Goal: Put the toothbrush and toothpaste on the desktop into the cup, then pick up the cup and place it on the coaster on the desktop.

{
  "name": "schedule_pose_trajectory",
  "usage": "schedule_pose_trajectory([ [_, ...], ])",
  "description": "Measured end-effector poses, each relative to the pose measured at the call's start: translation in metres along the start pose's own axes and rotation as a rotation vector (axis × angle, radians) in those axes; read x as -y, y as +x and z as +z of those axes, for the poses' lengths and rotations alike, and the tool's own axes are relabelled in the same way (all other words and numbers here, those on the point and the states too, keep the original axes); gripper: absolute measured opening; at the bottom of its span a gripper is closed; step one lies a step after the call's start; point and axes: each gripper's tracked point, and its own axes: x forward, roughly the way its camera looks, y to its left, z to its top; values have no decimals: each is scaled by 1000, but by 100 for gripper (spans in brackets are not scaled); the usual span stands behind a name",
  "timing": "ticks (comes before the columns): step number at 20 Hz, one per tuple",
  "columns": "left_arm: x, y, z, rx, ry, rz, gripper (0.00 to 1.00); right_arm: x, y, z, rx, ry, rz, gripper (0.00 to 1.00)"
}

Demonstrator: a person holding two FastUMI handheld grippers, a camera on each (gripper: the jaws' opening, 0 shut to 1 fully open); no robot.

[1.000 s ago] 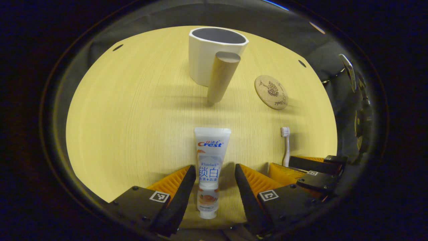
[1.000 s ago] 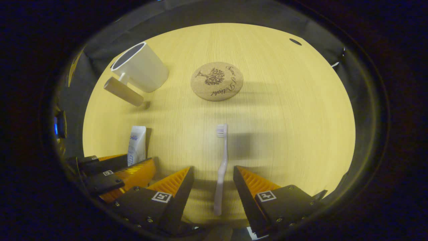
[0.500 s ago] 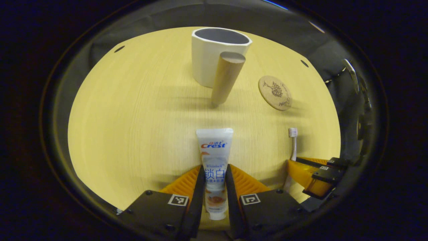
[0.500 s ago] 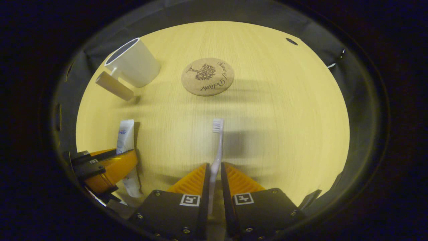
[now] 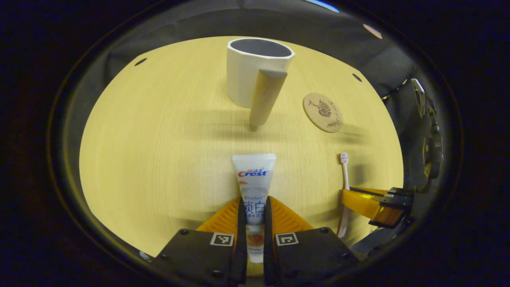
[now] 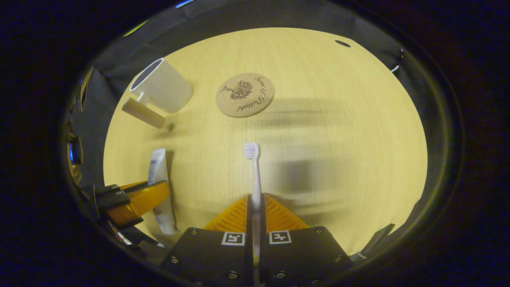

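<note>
Left claw (image 5: pixel 252 213): clamped on the toothpaste (image 5: pixel 254 187) at lower centre, tighter than half a second ago.
Right claw (image 6: pixel 255 207): now fully closed on the toothbrush (image 6: pixel 254 175); bristles point up-frame, possibly lifted off the counter (image 6: pixel 338 119).
Cup (image 5: pixel 253 67): upright, top centre, unmoved.
Coaster (image 6: pixel 244 94): upper centre, right of the cup.

We see a matt wood-grain desk (image 5: pixel 159 131), cork coaster (image 6: pixel 245 94), smooth matt cup (image 5: pixel 247 71) with wooden handle (image 5: pixel 266 97), glossy plastic toothpaste (image 5: pixel 254 179), smooth plastic toothbrush (image 6: pixel 254 171).
</note>
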Motion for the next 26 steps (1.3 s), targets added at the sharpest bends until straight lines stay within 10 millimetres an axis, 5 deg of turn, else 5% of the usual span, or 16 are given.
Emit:
schedule_pose_trajectory([
  [7,1,-19,16,144,-52,-49,24,-14,-23,15,142,-8,85,7],
  [13,-6,-54,46,306,-97,-70,24,-33,-61,49,299,2,191,7],
  [22,-54,-161,141,691,-106,-85,24,-61,-113,92,520,-36,313,7],
  [26,-51,-197,172,786,-73,-88,23,-68,-126,97,562,-57,333,7],
])
